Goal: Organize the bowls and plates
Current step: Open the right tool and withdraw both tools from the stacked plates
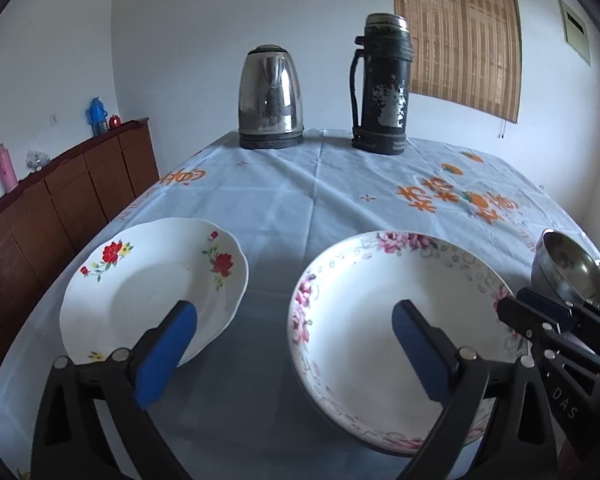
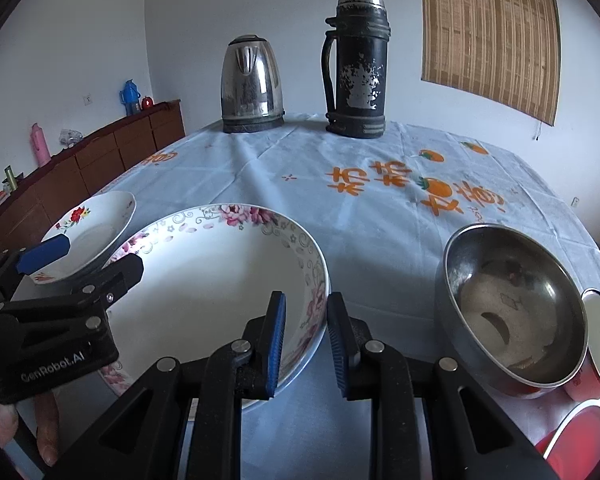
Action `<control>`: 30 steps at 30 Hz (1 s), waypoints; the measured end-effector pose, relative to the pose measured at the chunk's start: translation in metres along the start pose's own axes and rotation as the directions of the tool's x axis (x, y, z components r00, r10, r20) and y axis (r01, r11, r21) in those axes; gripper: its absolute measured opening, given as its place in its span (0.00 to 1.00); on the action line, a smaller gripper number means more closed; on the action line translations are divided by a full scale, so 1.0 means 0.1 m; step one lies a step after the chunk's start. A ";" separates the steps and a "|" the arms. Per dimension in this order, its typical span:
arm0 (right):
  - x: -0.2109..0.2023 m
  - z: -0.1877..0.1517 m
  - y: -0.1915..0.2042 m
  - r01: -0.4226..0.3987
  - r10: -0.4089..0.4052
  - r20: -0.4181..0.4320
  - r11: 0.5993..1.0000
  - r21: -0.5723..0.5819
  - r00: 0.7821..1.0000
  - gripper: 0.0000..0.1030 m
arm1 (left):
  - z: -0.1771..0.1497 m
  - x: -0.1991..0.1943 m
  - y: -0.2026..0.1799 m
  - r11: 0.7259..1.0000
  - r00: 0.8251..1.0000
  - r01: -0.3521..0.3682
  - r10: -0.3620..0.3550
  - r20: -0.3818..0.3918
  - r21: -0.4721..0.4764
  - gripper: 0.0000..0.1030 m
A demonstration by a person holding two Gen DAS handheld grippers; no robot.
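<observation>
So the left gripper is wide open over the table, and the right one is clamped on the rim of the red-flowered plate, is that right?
Not quite. The right gripper has the rim of the pink-flowered plate between its fingers, as the right wrist view shows. The red-flowered plate lies apart, at the left. The left gripper is wide open over the table.

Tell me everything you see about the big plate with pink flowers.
The big plate is deep, white and glossy, like ceramic, with pink flowers and grey scrolls round its rim. It looks empty and lies upright on the blue tablecloth, between the smaller red-flowered plate and the steel bowl. The right gripper straddles its near rim; whether the pads press it is unclear.
</observation>
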State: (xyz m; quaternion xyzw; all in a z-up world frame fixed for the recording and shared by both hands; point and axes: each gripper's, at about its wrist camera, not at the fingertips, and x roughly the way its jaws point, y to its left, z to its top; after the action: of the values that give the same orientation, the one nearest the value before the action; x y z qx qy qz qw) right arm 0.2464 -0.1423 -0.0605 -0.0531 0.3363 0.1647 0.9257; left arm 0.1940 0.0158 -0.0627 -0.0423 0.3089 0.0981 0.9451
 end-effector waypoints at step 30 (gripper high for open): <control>-0.18 -0.01 0.04 0.006 -0.003 0.100 1.000 -0.025 0.995 0.26 | -0.06 -0.15 0.13 0.998 0.998 0.019 -0.016 0.053 -0.057 1.00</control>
State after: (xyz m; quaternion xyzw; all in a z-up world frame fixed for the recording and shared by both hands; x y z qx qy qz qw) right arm 0.2312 -0.1432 -0.0499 -0.0573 0.2872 0.1693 0.9410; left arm 0.1760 0.0249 -0.0586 -0.0694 0.2809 0.0998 0.9520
